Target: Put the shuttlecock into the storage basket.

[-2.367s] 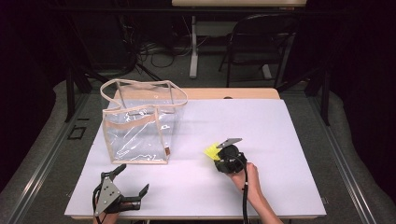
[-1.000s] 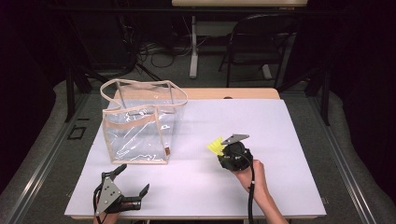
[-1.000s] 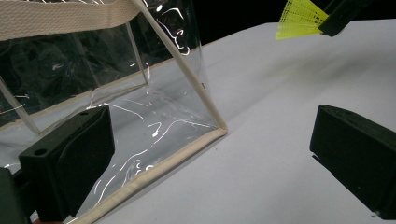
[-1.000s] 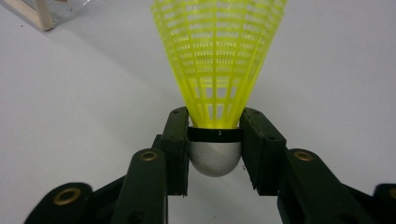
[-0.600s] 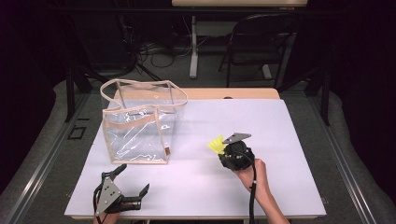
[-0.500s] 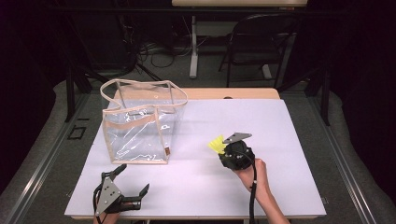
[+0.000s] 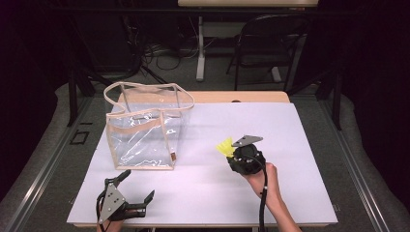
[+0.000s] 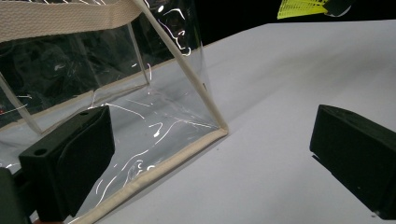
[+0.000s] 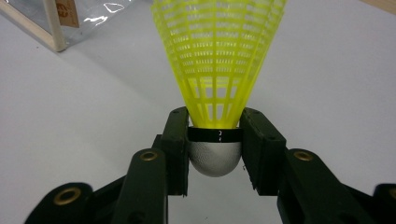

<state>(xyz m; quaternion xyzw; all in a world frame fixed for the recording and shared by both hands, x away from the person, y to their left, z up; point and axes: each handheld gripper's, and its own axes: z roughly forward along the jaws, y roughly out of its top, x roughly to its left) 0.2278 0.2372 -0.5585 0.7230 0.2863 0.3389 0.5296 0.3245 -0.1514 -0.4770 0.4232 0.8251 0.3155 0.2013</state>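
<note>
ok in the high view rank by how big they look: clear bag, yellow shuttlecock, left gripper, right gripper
1. clear bag, by far the largest.
2 and 3. left gripper and right gripper look about alike; the left sits nearer the camera, so no firm ranking.
4. yellow shuttlecock, the smallest, partly hidden by the right gripper.
</note>
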